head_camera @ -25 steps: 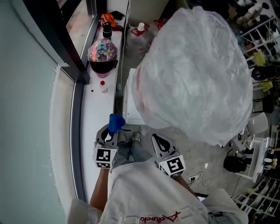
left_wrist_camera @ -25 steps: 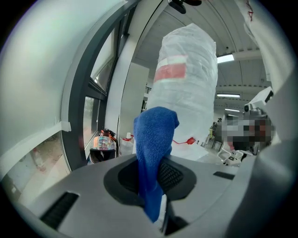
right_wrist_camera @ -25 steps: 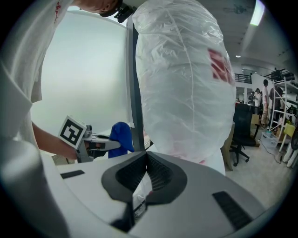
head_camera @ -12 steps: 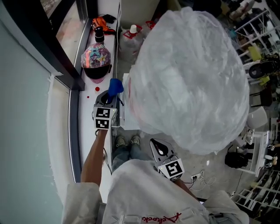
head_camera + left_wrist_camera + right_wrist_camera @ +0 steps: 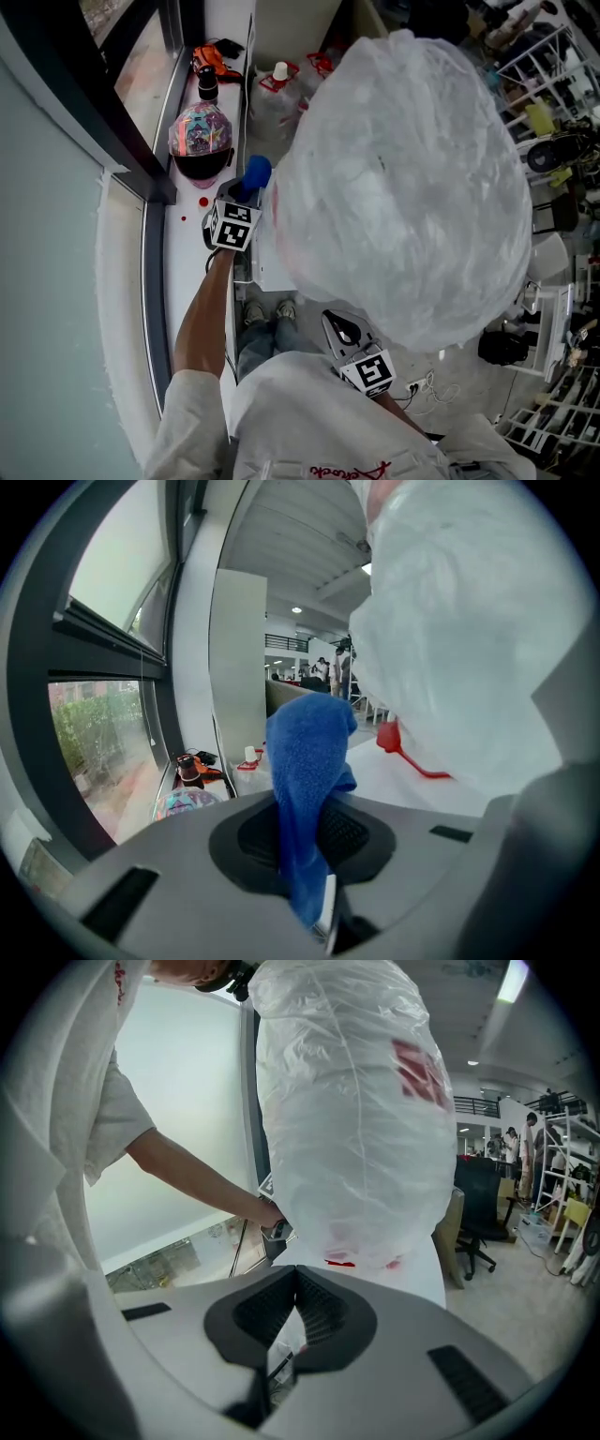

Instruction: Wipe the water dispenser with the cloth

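Two claws in view, only one doing the work. My left claw [image 5: 244,195] is clamped on the blue cloth [image 5: 255,173], which sticks up out of the pads. It hangs at the left side of the water dispenser [image 5: 265,265], close under the bagged bottle [image 5: 394,178]; I can't tell if the cloth touches the white body. Right claw [image 5: 343,328] hangs back by the torso, pads together, nothing between them.

Risks, my judgement:
- The cloth is pinched by a narrow fold, so a hard drag across the casing may pull it free.
- The plastic bag is loose, so the cloth or claw could snag it and rock the bottle.
- The helmet [image 5: 200,136] and a small bottle [image 5: 203,201] sit on the window ledge [image 5: 187,281] just beside my arm, so a wide sweep could knock them.
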